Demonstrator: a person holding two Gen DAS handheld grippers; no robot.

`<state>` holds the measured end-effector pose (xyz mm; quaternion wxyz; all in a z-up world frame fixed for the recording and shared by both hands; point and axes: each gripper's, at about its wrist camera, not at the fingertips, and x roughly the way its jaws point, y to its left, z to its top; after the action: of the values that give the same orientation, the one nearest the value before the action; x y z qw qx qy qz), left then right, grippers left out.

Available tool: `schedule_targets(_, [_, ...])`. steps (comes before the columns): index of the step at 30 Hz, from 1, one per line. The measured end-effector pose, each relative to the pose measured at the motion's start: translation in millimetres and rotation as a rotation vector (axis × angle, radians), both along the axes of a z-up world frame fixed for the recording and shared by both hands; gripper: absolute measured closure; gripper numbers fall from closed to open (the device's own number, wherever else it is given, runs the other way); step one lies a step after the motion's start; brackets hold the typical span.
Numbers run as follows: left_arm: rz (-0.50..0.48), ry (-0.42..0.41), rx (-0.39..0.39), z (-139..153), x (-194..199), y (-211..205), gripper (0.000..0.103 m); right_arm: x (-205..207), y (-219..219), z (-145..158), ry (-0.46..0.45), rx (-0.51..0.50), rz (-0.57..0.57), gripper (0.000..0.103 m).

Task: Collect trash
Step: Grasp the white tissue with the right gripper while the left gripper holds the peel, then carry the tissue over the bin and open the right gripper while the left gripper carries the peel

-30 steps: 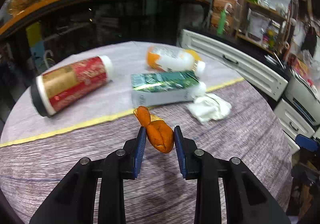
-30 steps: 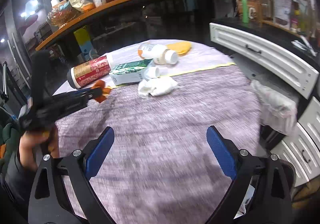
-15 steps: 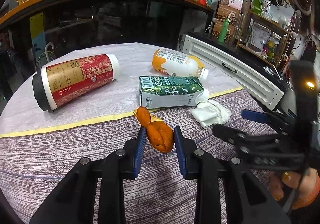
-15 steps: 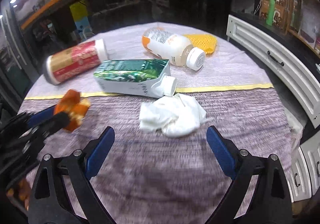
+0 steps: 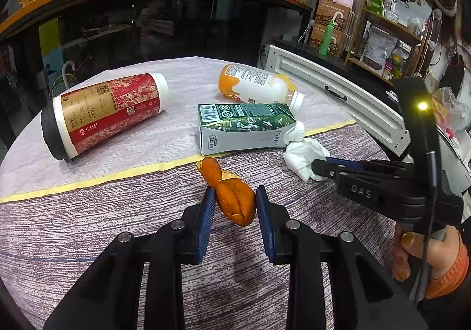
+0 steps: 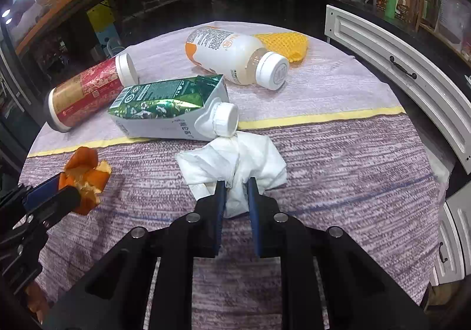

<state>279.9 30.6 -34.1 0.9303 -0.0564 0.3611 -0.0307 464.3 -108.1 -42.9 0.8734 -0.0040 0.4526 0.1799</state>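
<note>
My left gripper (image 5: 234,194) is shut on a piece of orange peel (image 5: 235,203), held just above the purple tablecloth (image 5: 117,212); the right wrist view shows the peel (image 6: 85,174) at the left. My right gripper (image 6: 236,184) is closing its jaws on the near edge of a crumpled white tissue (image 6: 235,159), and the pads pinch it. The tissue (image 5: 303,153) lies against the cap of a green milk carton (image 6: 164,106) on its side. From the left wrist view, the right gripper (image 5: 316,166) reaches in from the right, held by a hand.
A red paper cup (image 5: 103,112) and a white and orange bottle (image 5: 256,88) lie on their sides on the pale cloth beyond the yellow stripe. A yellow knitted cloth (image 6: 285,43) is behind the bottle. White drawers (image 6: 397,65) stand to the right.
My right gripper moved in over the table to the tissue and went from wide open to shut on it. The left gripper kept still with the peel.
</note>
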Motion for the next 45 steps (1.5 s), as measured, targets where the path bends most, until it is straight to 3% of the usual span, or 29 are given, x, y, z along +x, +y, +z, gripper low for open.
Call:
schedule_targets(7, [-0.013, 0.011, 0.02, -4, 1, -6, 0.074, -37, -15, 12, -0.052, 0.03, -0.001, 0.093])
schedule_targets(18, [-0.053, 0.005, 0.054, -8, -2, -21, 0.074, -127, -70, 41, -0.133, 0.097, -0.037, 0.093])
schedule_targets(31, [-0.053, 0.013, 0.063, -8, -5, -36, 0.074, -227, -160, 37, -0.174, 0.062, -0.166, 0.093])
schedule_targets(45, [-0.332, -0.045, 0.013, 17, -74, -147, 0.074, -286, -232, 4, -0.144, 0.051, -0.324, 0.093])
